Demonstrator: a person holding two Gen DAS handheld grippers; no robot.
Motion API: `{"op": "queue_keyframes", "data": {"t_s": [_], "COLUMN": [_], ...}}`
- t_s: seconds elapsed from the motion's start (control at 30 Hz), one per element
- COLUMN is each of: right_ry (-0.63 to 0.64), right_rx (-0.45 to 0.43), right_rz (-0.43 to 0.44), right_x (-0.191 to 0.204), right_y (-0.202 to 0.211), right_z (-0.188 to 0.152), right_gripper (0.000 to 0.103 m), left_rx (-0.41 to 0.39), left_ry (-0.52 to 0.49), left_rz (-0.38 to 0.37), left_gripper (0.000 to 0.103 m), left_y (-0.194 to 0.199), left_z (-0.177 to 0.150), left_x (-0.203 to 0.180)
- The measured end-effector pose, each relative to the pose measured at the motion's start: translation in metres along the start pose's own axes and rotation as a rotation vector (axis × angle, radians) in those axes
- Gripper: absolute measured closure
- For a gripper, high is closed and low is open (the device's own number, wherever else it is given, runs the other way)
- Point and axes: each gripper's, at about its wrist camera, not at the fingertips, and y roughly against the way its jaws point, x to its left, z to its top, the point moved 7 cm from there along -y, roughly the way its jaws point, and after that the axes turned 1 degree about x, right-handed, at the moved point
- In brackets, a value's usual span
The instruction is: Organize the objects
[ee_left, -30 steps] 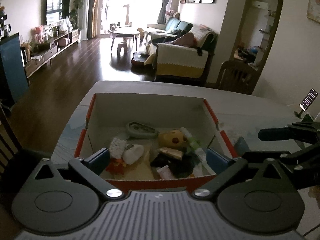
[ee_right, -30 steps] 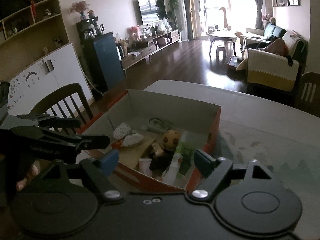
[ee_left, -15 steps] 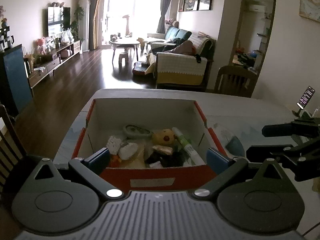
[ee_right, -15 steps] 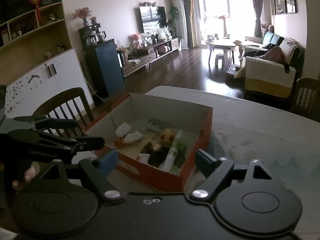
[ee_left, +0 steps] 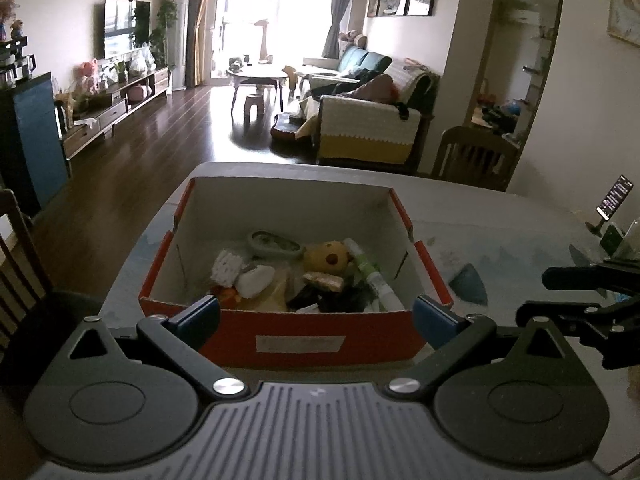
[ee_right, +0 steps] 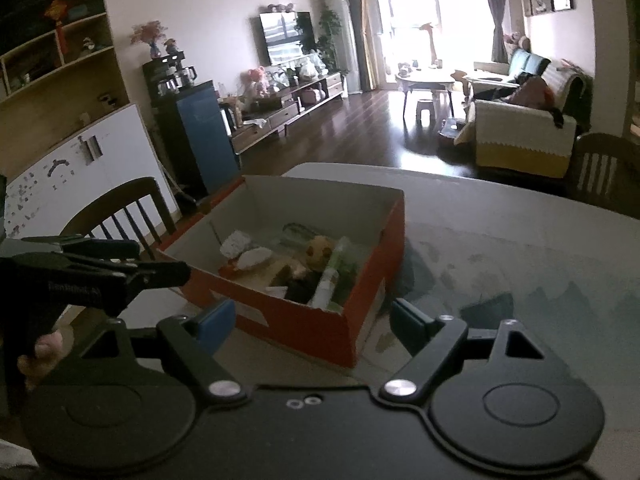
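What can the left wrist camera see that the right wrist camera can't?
Only the left wrist view shows the lit phone on a stand at the table's right edge, and the white label on the box's front. Only the right wrist view shows the white cabinet with wooden shelves. Both show the red cardboard box full of small things, like the yellow round plush toy.
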Motion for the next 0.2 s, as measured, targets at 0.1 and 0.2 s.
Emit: {"op": "queue_keyframes", "data": {"t_s": [0.1,0.2], "right_ry": [-0.011,-0.021], "right_rx": [0.003,0.004], "right_rz": [-0.007,-0.019], "right_x": [-0.0041,-0.0093], "right_y": [0.0004,0.0002], "right_z": [-0.0040,-0.0067], "right_gripper": [0.019,0.019], "left_rx": [0.004,0.008], "left_ry": [-0.003,-0.008], "left_rz": [0.004,0.006], "left_gripper": [0.000,0.000], "left_y": [-0.0001,-0.0004], "left_z": [-0.0011,-0.0013], "left_x": [-0.0005,-0.0019]}}
